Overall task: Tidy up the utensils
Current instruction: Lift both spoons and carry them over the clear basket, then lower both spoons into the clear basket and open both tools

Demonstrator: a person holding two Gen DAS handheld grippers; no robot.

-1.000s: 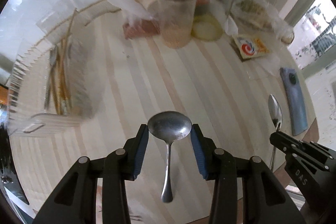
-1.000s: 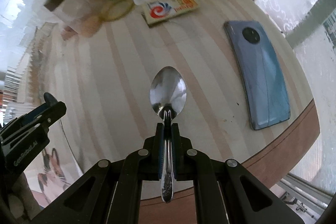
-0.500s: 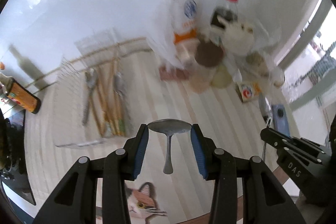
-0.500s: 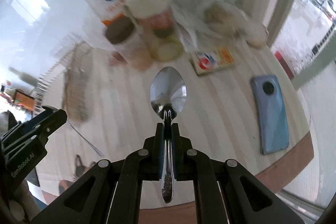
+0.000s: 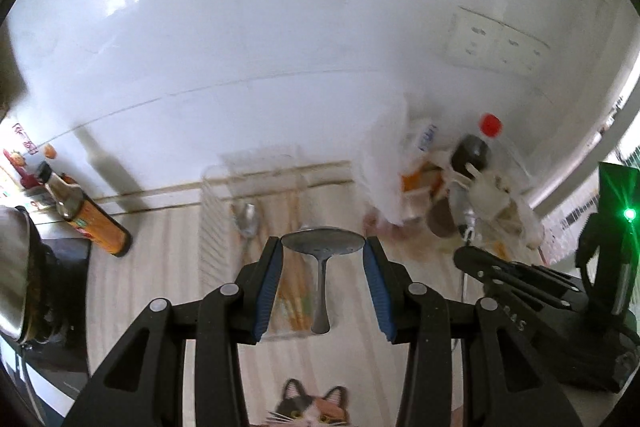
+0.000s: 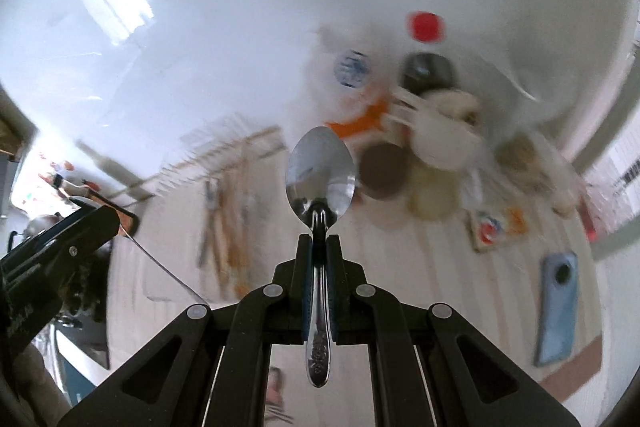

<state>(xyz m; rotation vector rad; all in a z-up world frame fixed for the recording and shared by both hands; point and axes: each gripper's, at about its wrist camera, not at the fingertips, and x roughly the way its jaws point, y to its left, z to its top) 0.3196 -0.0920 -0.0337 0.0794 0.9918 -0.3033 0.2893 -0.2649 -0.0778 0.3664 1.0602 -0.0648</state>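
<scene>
My left gripper (image 5: 323, 247) is shut on the bowl of a round steel spoon (image 5: 322, 269), its handle hanging down toward me. My right gripper (image 6: 320, 251) is shut on the neck of an oval steel spoon (image 6: 321, 175), bowl pointing forward. Both are held high above the striped table. A clear plastic utensil tray (image 5: 256, 227) lies ahead with a spoon (image 5: 248, 221) and chopsticks (image 5: 294, 267) in it; it also shows blurred in the right wrist view (image 6: 224, 211). The right gripper shows in the left view (image 5: 516, 287), the left gripper in the right view (image 6: 52, 247).
A sauce bottle (image 5: 86, 217) and a steel pot (image 5: 16, 267) stand at the left. Jars, bags and a red-capped bottle (image 5: 486, 147) crowd the back right. A blue phone (image 6: 558, 307) and a packet (image 6: 496, 227) lie on the right. A cat-picture mat (image 5: 312, 405) lies near me.
Both grippers have risen and tilted up with their spoons; the views now take in the wall, and the tray sits straight ahead of the left gripper.
</scene>
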